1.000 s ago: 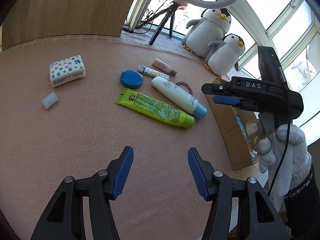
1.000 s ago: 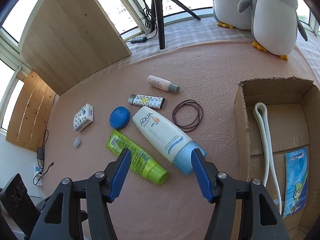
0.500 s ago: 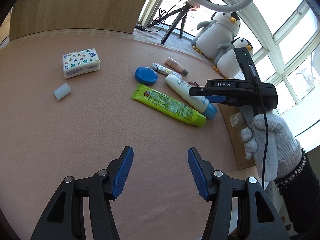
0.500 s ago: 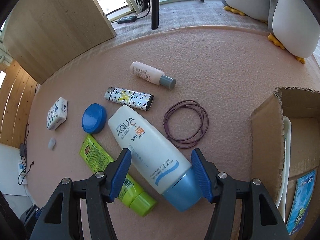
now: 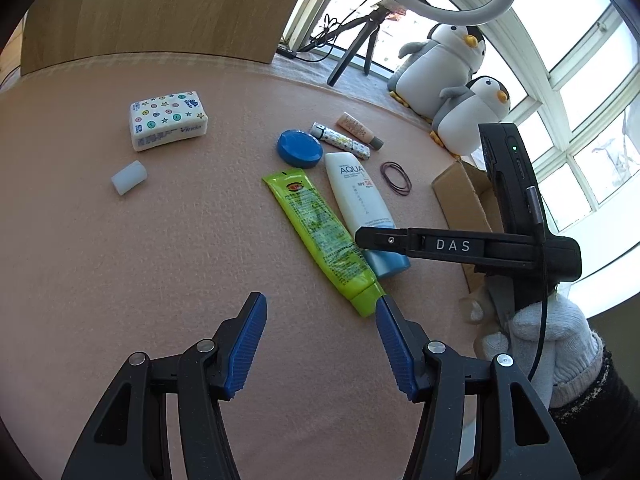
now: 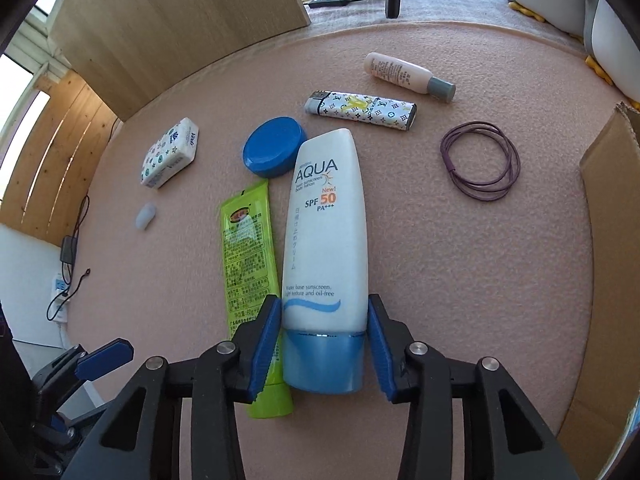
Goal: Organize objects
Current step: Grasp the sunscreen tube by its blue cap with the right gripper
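Glossy plastic sunscreen tube (image 6: 325, 240) on matt, fuzzy pink cloth (image 6: 440, 264); corrugated cardboard box (image 6: 604, 264).

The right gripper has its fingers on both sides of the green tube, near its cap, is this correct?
Not quite. In the right wrist view the right gripper straddles the white sunscreen bottle near its blue cap, not the green tube, which lies beside it.

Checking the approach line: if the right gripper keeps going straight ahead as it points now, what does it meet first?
The right gripper already straddles the blue cap end of the AQUA sunscreen tube, fingers open on either side. Going on, it likely slides further along that tube. The green tube lies just beside its left finger.
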Available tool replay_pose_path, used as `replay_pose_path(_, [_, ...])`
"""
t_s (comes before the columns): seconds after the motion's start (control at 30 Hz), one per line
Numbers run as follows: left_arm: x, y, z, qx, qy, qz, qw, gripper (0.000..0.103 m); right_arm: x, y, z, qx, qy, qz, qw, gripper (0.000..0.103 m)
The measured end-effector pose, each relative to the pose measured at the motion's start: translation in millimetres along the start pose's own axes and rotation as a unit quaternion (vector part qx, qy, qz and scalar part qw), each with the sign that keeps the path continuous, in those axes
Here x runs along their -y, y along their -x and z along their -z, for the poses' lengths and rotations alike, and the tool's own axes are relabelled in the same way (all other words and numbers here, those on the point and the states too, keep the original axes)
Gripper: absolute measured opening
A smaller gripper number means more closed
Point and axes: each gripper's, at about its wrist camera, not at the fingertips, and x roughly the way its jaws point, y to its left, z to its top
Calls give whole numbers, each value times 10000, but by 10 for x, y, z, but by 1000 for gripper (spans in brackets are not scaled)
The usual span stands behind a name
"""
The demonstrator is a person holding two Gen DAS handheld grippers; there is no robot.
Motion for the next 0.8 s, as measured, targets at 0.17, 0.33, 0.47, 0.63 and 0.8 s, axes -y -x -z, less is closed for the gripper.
replay_pose_path(0.17, [32, -24, 7, -20, -79, 73, 9999, 60, -7, 38, 221, -54, -222, -278, 9994, 39])
replay_pose_path(0.33, [169, -106, 35, -140, -300, 204, 9992, 60, 66, 117, 358, -97, -381, -411, 9984, 39])
replay_pose_path(0.47, [349, -211, 55, -273, -584, 328, 9974, 60, 183, 240, 311, 87, -552, -410, 9976, 48])
replay_pose_path(0.63, [547, -410, 19, -439, -808, 488, 9946, 60, 256, 297, 272, 84, -619, -603, 9962, 49])
replay_pose_path(0.8, [670, -612, -36, -594, -950, 510, 9924, 60, 250, 227, 248, -59, -577, -690, 9959, 50])
